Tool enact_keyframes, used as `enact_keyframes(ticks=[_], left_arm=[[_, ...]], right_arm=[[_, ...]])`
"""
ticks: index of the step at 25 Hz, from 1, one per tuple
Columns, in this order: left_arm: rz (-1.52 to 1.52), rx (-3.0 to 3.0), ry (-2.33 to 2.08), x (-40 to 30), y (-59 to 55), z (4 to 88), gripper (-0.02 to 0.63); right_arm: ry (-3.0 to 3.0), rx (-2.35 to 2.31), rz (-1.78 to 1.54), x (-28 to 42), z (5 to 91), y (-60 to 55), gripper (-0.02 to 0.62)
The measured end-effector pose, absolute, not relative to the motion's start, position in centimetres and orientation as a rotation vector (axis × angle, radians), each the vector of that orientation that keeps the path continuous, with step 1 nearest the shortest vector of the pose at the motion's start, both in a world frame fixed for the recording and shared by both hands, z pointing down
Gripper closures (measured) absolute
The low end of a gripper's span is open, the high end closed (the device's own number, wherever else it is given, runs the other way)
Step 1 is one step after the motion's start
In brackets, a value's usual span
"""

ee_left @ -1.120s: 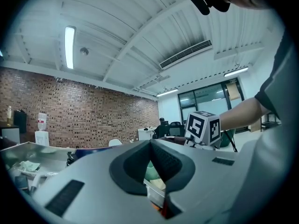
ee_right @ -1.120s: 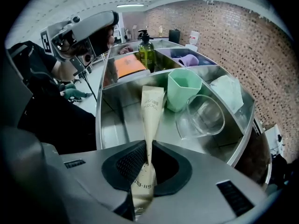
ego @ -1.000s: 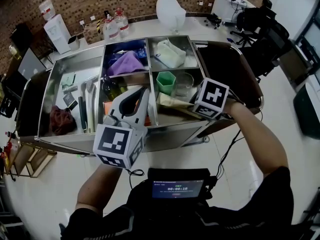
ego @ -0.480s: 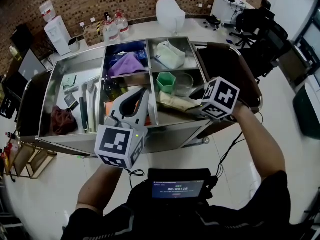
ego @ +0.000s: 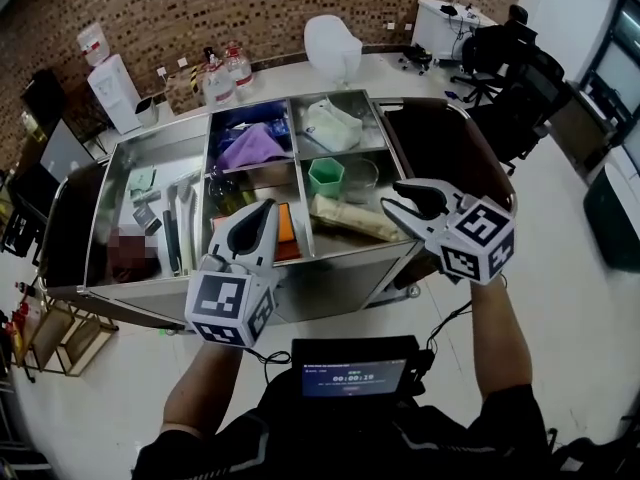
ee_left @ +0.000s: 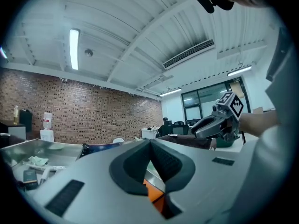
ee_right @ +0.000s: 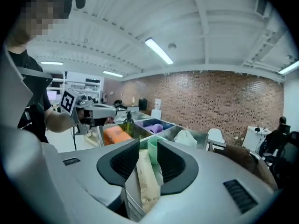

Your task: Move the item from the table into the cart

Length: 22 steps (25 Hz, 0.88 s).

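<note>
A beige paper packet (ego: 352,218) lies in the cart's near-right compartment (ego: 392,250), in front of a green hexagonal cup (ego: 326,176). My right gripper (ego: 400,198) hangs above that compartment's right end, apart from the packet. Its jaws have just been closing, stand open and hold nothing. In the right gripper view the packet (ee_right: 147,183) shows through the gap of the right gripper (ee_right: 148,146). My left gripper (ego: 262,218) is shut and empty, level over the orange item (ego: 286,224); in the left gripper view its tips (ee_left: 150,141) meet.
The steel cart (ego: 150,290) also holds a clear glass (ego: 363,178), a purple cloth (ego: 250,146), a white bag (ego: 333,126), a dark bottle (ego: 222,190) and several tools (ego: 172,223). A counter with bottles (ego: 222,68) stands behind, office chairs (ego: 515,68) at right.
My right gripper let go of the packet, rose out of the near-right compartment and tilted up towards level. The packet stays in the cart. The left gripper shifted slightly.
</note>
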<state>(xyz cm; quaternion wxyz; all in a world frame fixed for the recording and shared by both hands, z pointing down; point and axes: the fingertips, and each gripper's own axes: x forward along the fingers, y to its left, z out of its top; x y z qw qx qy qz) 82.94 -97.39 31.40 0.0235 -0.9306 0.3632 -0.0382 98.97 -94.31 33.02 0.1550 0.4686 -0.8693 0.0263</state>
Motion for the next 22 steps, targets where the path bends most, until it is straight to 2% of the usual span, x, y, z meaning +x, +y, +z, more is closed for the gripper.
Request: enact_keyframes(ticks=[7, 9, 10, 12, 22], left_arm=[[-0.051, -2.915, 1.167, 82.1, -96.7, 32.2, 0.592], [-0.059, -2.917, 1.17, 82.2, -96.5, 32.7, 0.592], [-0.057, -2.918, 1.175, 82.2, -96.5, 32.9, 0.592], [-0.041, -2.926, 1.199, 81.9, -96.3, 33.2, 0.592], [-0.011, -2.89, 1.197, 81.1, -96.0, 33.7, 0.592]], right_arm=[[-2.595, 1.834, 0.038, 100.9, 31.0, -91.6, 0.473], [-2.565, 1.937, -0.003, 101.2, 31.0, -91.0, 0.543], [-2.547, 1.986, -0.017, 101.3, 31.0, -90.8, 0.545], [-2.529, 2.071, -0.025, 101.2, 31.0, -90.2, 0.594], [-2.543, 2.115, 0.0, 99.9, 31.6, -89.8, 0.594]])
